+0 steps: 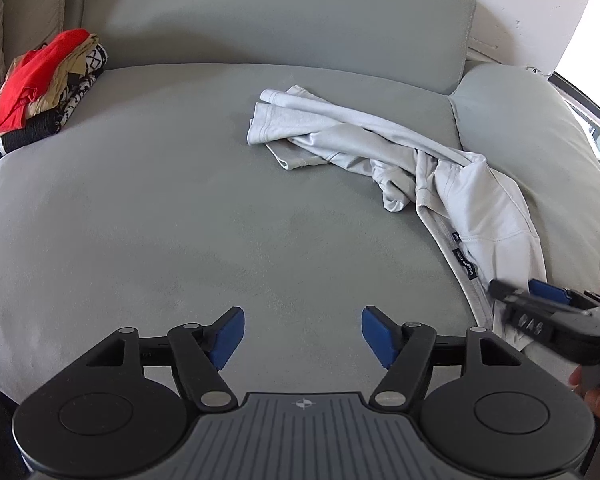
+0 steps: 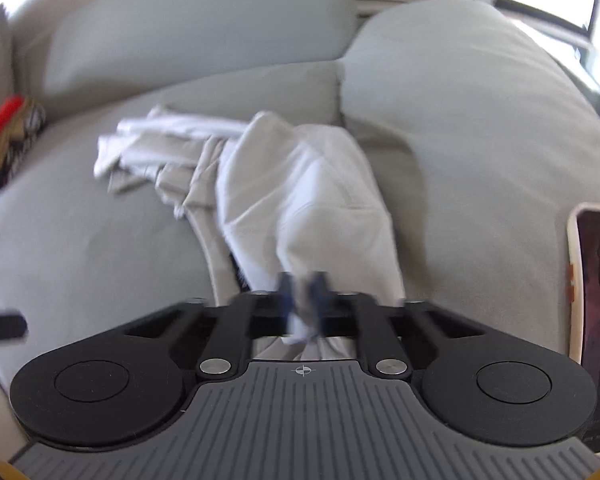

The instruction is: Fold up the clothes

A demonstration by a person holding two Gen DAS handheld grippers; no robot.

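A crumpled pale grey garment [image 1: 400,152] lies on the grey sofa seat [image 1: 180,220], stretching from the middle toward the right front. My left gripper [image 1: 303,336] is open and empty, hovering over the bare seat left of the garment. My right gripper [image 2: 303,300] is shut on the garment's near edge [image 2: 300,200] and lifts it slightly; the view is blurred. The right gripper also shows in the left wrist view [image 1: 540,304] at the garment's near end.
A stack of folded clothes [image 1: 40,88], red on top, sits at the seat's far left. A grey cushion [image 1: 532,140] lies at the right. A phone [image 2: 596,288] stands at the right edge. The sofa backrest [image 1: 280,20] is behind.
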